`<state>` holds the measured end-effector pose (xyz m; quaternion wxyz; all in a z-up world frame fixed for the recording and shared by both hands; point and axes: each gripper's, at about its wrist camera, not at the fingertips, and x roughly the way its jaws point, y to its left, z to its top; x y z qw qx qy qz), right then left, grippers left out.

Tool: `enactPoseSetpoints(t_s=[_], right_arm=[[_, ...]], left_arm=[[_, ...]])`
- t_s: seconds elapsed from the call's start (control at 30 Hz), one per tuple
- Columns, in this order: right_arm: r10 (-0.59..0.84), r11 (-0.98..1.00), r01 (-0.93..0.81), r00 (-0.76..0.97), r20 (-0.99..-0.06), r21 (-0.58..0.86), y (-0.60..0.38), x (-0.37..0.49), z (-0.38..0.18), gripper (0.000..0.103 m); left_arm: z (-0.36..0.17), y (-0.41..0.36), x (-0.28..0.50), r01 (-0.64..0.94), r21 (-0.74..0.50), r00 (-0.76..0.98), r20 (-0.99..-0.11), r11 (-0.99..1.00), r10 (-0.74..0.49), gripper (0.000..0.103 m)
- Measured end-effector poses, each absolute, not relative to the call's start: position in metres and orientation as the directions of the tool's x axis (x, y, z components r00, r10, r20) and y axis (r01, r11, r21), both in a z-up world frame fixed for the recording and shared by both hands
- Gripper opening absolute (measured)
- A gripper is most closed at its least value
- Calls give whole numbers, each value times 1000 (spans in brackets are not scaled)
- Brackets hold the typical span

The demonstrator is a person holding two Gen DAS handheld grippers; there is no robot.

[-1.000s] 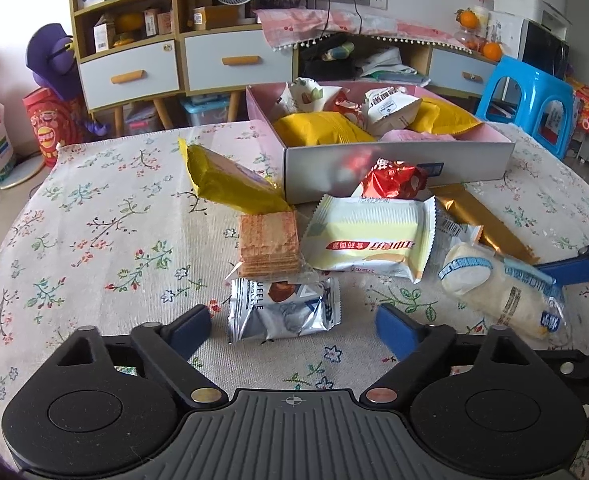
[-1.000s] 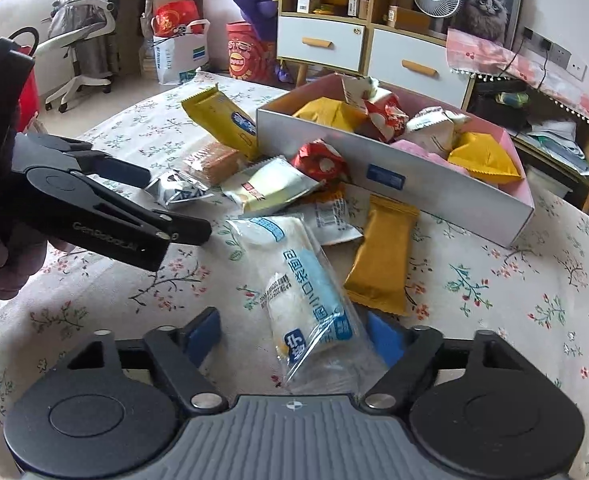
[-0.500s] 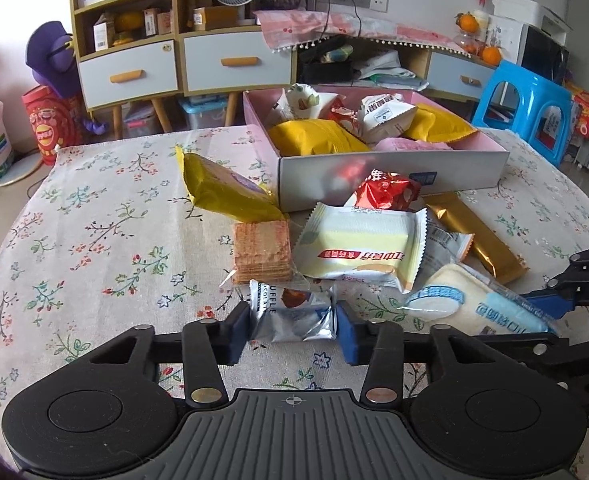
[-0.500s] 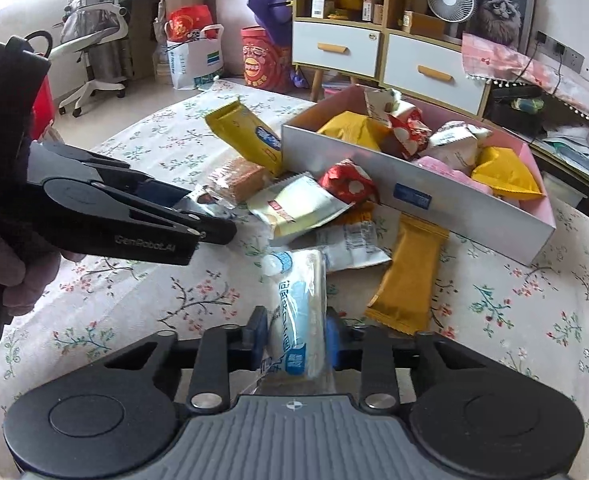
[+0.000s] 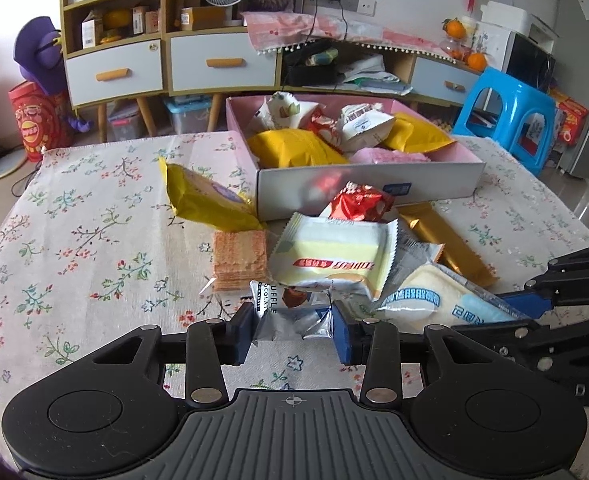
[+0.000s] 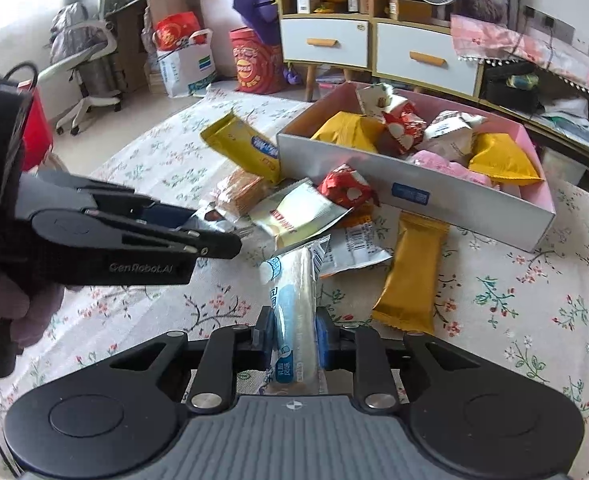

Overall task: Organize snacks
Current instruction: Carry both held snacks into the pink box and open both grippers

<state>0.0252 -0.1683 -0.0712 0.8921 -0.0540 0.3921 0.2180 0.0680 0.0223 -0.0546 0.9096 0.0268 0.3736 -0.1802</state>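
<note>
My left gripper (image 5: 292, 328) is closing its jaws on a silver chocolate packet (image 5: 288, 306); both blue pads press its crumpled ends. My right gripper (image 6: 294, 336) is also closing, and its pads squeeze a blue-and-white bread packet (image 6: 294, 296) into a narrow roll. A grey box with a pink inside (image 5: 374, 186) holds several snacks at the table's far side. In front of it lie a yellow packet (image 5: 206, 200), a cracker stack (image 5: 238, 258), a cream-yellow packet (image 5: 334, 256), a red wrapper (image 5: 358, 204) and a gold bar (image 5: 446, 240).
A floral tablecloth (image 5: 74, 240) covers the table. Behind it stand a drawer cabinet (image 5: 166, 68) and a blue stool (image 5: 506, 112). A hand (image 6: 22, 308) carries the left gripper at the left of the right wrist view.
Both grippers went from wide open to closed on their packets. The bread packet, flat on the table before, is now pinched narrow. The silver packet is crumpled between the left pads.
</note>
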Motion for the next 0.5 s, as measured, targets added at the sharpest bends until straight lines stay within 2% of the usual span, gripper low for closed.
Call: enactPoseSetpoints(t_s=[0.5], right_arm=[[379,917,-358,639,-669,178,-192,35,-42,9]], left_arm=[[-25,20,74,340,-136,669,-660,931,-341,37]])
